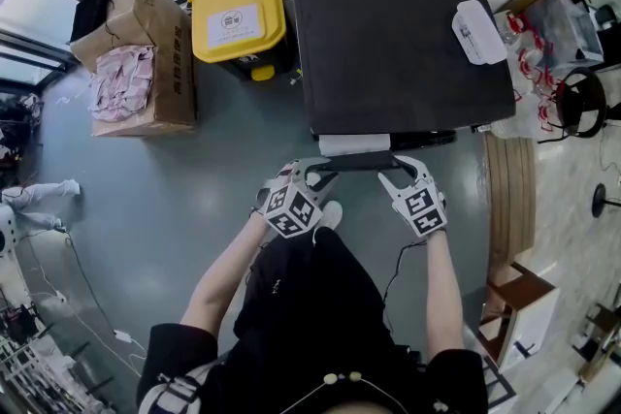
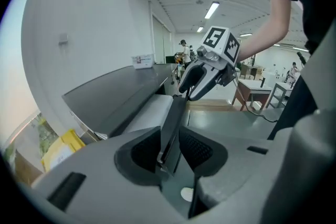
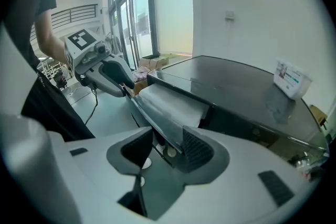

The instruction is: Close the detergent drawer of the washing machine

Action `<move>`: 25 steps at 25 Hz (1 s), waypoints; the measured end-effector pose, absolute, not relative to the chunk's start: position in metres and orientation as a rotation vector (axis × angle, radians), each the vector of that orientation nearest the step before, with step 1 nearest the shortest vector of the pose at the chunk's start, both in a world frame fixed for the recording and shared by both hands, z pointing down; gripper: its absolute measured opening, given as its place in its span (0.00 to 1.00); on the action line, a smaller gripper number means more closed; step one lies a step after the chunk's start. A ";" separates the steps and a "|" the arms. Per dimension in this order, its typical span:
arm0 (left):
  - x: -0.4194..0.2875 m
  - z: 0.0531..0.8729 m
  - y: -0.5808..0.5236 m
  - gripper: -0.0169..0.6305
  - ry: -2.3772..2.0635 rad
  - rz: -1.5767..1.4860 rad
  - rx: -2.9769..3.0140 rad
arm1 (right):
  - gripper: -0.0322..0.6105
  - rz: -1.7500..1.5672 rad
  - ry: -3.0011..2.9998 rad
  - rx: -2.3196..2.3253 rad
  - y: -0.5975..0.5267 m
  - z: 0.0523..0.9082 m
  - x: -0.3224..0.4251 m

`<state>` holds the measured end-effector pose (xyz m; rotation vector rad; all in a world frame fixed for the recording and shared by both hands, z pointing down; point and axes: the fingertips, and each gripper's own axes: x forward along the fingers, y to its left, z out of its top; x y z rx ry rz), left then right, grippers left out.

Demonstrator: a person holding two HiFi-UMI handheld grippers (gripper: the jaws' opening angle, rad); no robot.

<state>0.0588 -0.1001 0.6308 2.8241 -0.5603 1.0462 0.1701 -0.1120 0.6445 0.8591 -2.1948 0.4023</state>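
**Both grippers clamped on the open drawer's front**

My left gripper [image 2: 169, 147] is clenched on the dark front panel [image 1: 354, 161] of the detergent drawer [image 1: 354, 144]. In the left gripper view the panel's left end runs between the two ribbed pads and fills the gap. My right gripper [image 3: 167, 147] is closed on the same panel at its right end, with the panel's edge caught between its pads. In the head view the left gripper [image 1: 312, 172] and right gripper [image 1: 393, 172] sit side by side at the near edge of the panel, one at each end, their marker cubes turned up toward me.

The drawer stands out from the front of the washing machine [image 1: 388, 44] toward me, on the machine's left half. Its pale body [image 3: 173, 105] shows between the panel and the machine's dark top.

A small white pack [image 1: 478, 32] lies on the machine top at the far right corner. Left of the machine a yellow bin [image 1: 238, 19] stands on the grey floor, just beside it. Further left is an open cardboard box [image 1: 155, 63] with pink cloth [image 1: 121, 82] in it.
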 end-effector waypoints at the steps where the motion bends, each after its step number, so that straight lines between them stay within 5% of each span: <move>1: 0.059 0.625 -0.103 0.18 -0.576 1.040 2.838 | 0.34 0.402 -2.196 0.866 -0.114 0.645 0.170; 7: 0.064 0.613 -0.120 0.42 -0.616 1.249 2.937 | 0.34 0.384 -2.193 0.898 -0.130 0.641 0.168; 25: 0.099 0.636 -0.153 0.52 -0.375 1.538 2.968 | 0.37 0.402 -2.179 1.029 -0.145 0.639 0.168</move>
